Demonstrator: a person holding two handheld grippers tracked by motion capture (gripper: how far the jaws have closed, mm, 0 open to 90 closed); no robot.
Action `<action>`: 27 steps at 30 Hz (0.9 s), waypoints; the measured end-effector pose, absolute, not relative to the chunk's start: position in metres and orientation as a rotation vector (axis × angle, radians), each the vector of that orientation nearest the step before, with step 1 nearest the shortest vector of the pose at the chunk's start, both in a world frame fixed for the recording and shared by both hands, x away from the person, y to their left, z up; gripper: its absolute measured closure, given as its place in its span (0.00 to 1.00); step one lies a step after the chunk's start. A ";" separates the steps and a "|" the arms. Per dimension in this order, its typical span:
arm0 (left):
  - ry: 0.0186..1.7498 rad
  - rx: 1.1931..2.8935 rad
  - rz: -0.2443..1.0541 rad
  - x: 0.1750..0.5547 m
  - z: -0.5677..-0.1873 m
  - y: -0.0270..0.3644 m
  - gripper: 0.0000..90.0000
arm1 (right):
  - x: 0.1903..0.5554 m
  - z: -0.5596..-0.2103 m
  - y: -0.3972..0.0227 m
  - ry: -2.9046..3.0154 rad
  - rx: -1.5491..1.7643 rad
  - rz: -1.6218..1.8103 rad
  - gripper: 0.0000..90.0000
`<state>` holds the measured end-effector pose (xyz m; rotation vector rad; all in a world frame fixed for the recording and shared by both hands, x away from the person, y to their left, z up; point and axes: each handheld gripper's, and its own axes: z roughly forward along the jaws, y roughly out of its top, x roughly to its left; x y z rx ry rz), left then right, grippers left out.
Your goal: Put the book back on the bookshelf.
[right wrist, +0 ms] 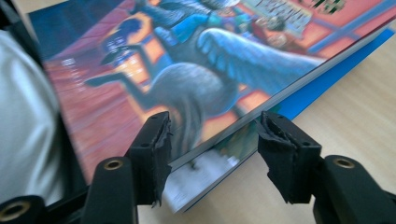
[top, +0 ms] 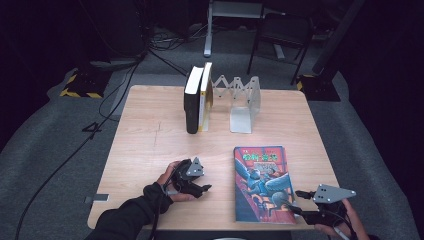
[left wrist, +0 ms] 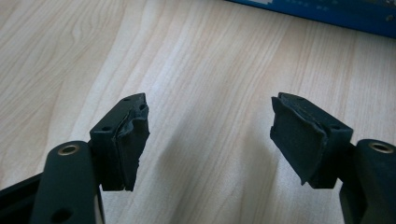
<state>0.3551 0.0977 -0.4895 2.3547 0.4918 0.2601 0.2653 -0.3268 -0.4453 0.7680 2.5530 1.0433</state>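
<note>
On the pale wooden surface (top: 150, 145) we see a colourful illustrated book (top: 262, 182) lying flat near the front right corner. Our right claw (right wrist: 212, 154) straddles its lifted cover edge without pressing; our left claw (left wrist: 210, 140) gapes wide, empty.

The book (right wrist: 196, 70) is cut off by the right gripper view's top edge; its cover lettering is blurred and cannot be read

The left gripper (left wrist: 209, 135) hung over the wooden table (left wrist: 201, 56), its jaws standing well apart with nothing between them. Both black pads (left wrist: 133, 140) looked worn and ragged. A book's (left wrist: 336, 11) blue edge lay along the top of the view.
</note>
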 end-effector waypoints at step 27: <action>0.426 2.359 0.220 0.368 -0.500 0.060 0.26 | 0.309 -0.449 -0.311 2.819 1.023 0.983 0.28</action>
